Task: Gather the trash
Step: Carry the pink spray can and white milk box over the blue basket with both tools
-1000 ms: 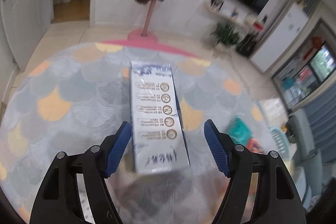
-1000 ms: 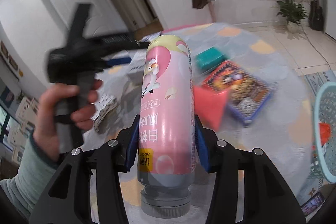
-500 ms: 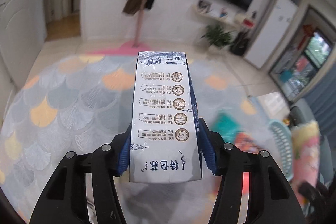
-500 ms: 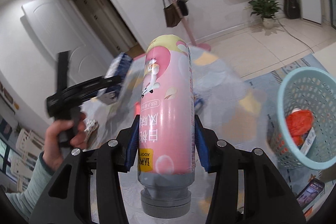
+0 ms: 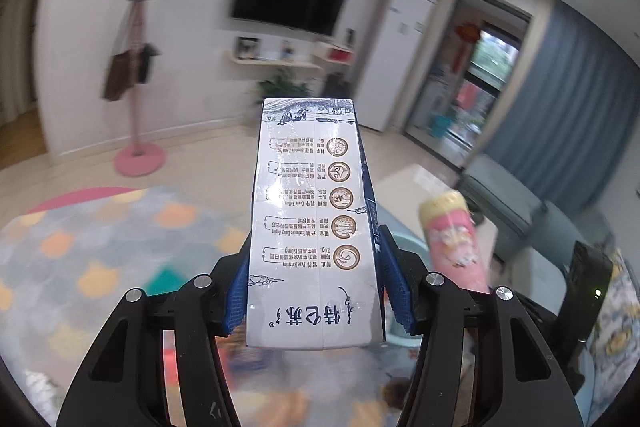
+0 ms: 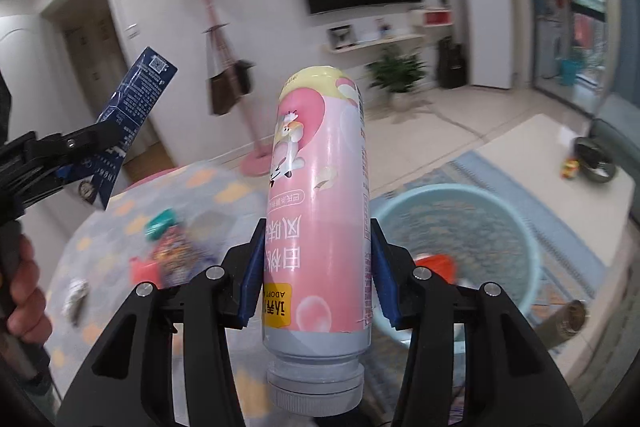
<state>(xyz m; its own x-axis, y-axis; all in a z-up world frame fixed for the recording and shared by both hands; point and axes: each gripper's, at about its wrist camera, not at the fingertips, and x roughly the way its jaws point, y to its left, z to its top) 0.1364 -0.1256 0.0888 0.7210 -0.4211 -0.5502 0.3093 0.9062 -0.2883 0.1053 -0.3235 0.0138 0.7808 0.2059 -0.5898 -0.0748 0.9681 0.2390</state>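
A white and blue milk carton (image 5: 308,195) sits lengthwise between the blue pads of my left gripper (image 5: 314,237), which is shut on it and holds it in the air. My right gripper (image 6: 316,223) is shut on a pink bottle (image 6: 320,155) with a grey cap towards the camera. In the right wrist view the left gripper (image 6: 92,147) and its carton (image 6: 136,95) are at the far left. In the left wrist view the pink bottle (image 5: 452,239) shows at the right. A light blue mesh basket (image 6: 452,190) stands on the floor just right of the bottle, below it.
The round table (image 6: 224,195) has a scale-pattern cloth with a teal packet (image 6: 162,221), a colourful packet (image 6: 176,255), a red piece (image 6: 146,269) and crumpled paper (image 6: 76,297). Something red (image 6: 436,263) lies in the basket. A pink coat stand (image 5: 138,67) is behind.
The left gripper closed on the carton, lifted it off the table and swung right. The right gripper swung right with the bottle, bringing the basket close beside it.
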